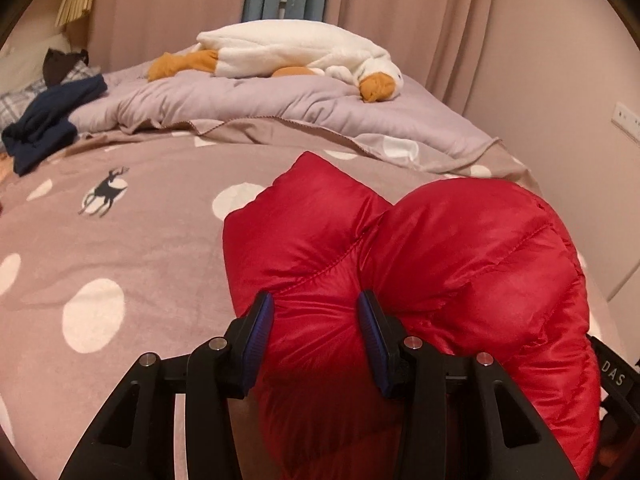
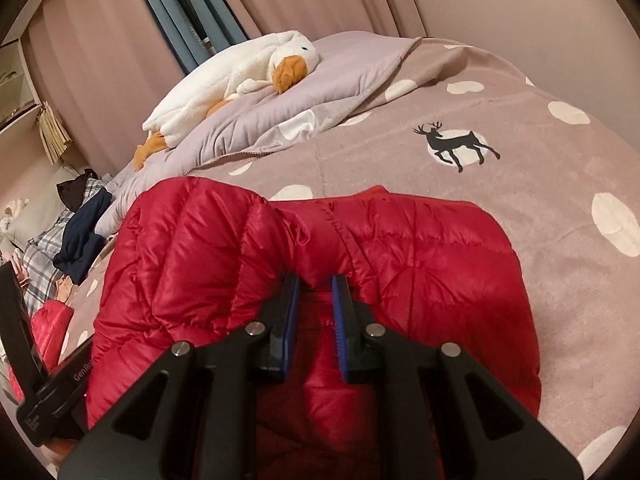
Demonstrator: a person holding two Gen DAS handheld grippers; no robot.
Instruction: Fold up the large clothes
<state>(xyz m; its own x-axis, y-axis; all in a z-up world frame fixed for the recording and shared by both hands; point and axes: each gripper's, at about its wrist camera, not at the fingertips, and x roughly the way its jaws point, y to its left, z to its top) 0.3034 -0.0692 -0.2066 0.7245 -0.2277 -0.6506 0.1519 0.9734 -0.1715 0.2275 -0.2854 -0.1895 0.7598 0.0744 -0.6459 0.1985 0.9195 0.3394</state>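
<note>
We hold the red down jacket (image 1: 440, 264) on the bed (image 1: 120, 240), our left gripper (image 1: 316, 300) and right gripper (image 2: 316, 282) each clamped on its puffy folds.

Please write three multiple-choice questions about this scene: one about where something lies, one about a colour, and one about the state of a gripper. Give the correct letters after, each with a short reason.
1. Where does the plush goose lie?
A. on the lilac duvet at the far side of the bed
B. on the floor
C. on top of the jacket

2. What colour is the puffer jacket?
A. navy
B. red
C. white

3. How does the left gripper stand?
A. wide open above the bare blanket
B. out of view
C. closed on a puffy fold of the jacket

Answers: 1 A, the goose rests on the bunched duvet by the curtains. 2 B, the quilted fabric is red in both views. 3 C, red fabric bulges between its blue pads.
</note>
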